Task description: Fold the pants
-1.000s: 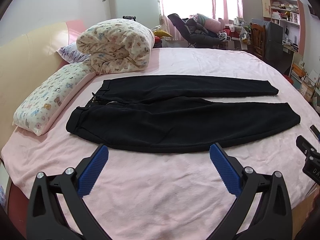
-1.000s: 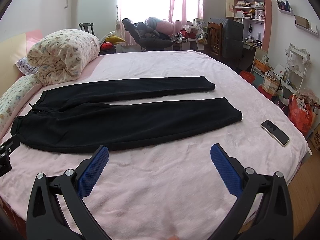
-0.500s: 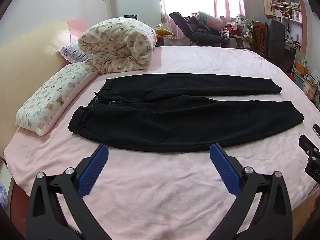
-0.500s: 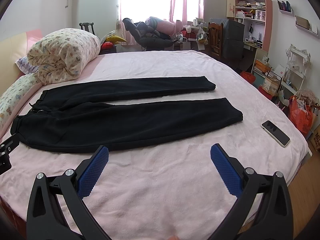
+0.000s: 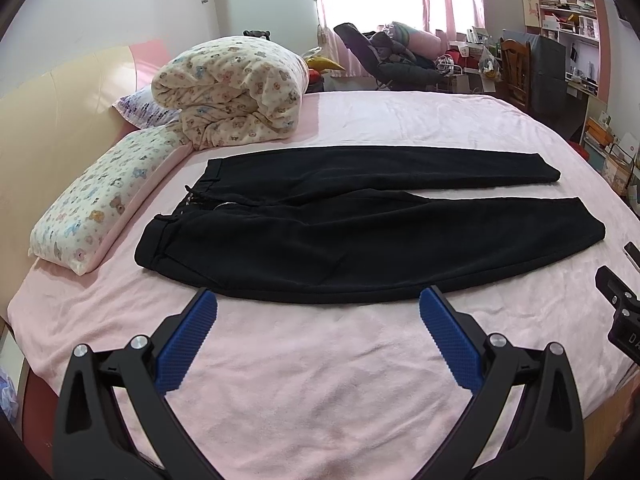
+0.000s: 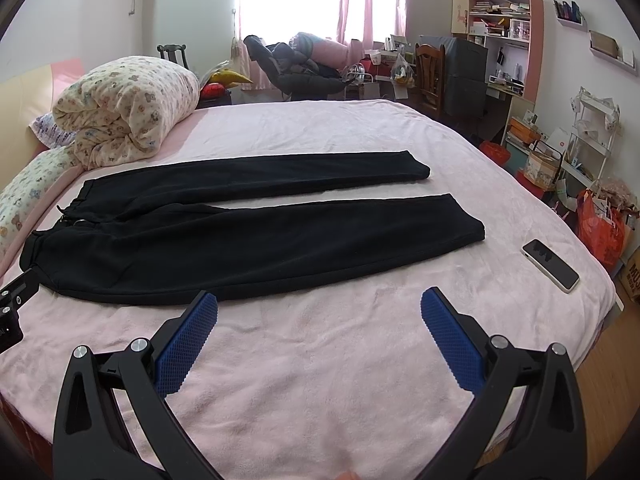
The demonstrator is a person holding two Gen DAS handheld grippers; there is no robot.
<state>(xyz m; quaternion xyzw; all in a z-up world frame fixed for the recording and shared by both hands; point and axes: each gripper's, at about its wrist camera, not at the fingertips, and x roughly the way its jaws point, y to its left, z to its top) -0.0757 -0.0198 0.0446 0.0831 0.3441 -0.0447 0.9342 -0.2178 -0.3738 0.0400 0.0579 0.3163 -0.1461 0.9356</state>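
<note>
Black pants (image 5: 360, 232); pink bedsheet (image 5: 320, 380); cream bear-print quilt (image 5: 232, 88); blue gripper pads (image 5: 186, 346).

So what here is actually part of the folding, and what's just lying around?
Part of the job:
black pants, spread flat
left gripper, open
right gripper, open

Lying about:
phone on the bed
rolled quilt
pillow

On the bed (image 6: 320, 128) the pants (image 6: 240, 240) lie flat; rolled quilt (image 6: 128, 108) behind their waist, phone (image 6: 550, 265) right of their cuffs.
</note>
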